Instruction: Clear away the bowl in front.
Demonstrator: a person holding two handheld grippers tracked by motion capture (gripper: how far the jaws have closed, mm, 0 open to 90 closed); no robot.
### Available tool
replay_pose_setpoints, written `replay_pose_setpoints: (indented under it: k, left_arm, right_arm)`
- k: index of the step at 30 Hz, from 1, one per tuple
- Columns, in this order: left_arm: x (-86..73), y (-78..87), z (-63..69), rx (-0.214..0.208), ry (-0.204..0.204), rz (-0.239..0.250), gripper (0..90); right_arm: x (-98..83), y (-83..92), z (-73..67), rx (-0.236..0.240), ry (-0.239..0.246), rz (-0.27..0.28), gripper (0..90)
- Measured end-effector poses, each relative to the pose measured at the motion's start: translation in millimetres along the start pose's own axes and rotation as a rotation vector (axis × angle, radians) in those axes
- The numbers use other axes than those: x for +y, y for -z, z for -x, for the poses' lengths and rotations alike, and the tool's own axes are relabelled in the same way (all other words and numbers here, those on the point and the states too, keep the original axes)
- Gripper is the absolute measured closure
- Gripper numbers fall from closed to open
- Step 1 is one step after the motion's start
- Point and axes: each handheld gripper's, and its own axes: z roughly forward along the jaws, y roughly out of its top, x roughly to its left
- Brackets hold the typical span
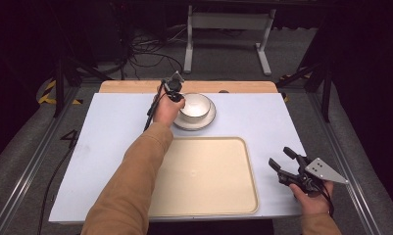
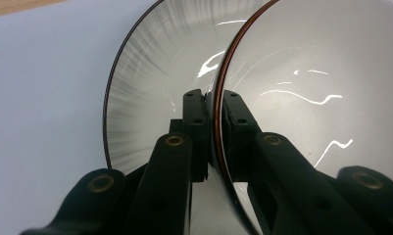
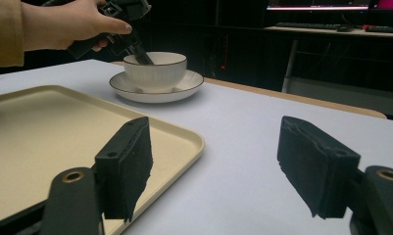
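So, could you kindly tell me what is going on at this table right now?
A person is working with a handheld gripper in each hand. The left gripper is shut on the rim of the white ribbed ceramic bowl, one jaw inside and one outside. That bowl sits on a white saucer with a dark rim at the far side of the pale blue table. The right gripper is open with nothing between its jaws, at the near right beside the bare cream plastic tray.
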Motion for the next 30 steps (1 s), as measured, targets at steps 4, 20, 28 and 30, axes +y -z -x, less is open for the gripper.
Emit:
replay_pose_setpoints:
  k: [4, 20, 28, 30]
  left_arm:
    - [-0.1, 1.7, 1.4, 0.0, 0.0, 0.015, 83.4]
    - [5.1, 30.0, 6.7, -0.011, -0.032, 0.028, 83.1]
    - [6.1, 48.6, 12.1, -0.012, -0.066, 0.038, 83.0]
    - [6.2, 52.4, 12.5, -0.006, -0.068, 0.036, 83.0]
  right_arm:
    - [-0.2, 0.1, 0.4, -0.003, 0.001, -0.001, 29.9]
    - [-0.1, 0.5, 0.9, -0.007, 0.0, -0.001, 30.0]
    - [0.2, -0.4, 1.0, -0.005, 0.001, -0.002, 31.0]
    - [0.2, -0.6, 1.1, -0.004, 0.002, -0.004, 31.2]
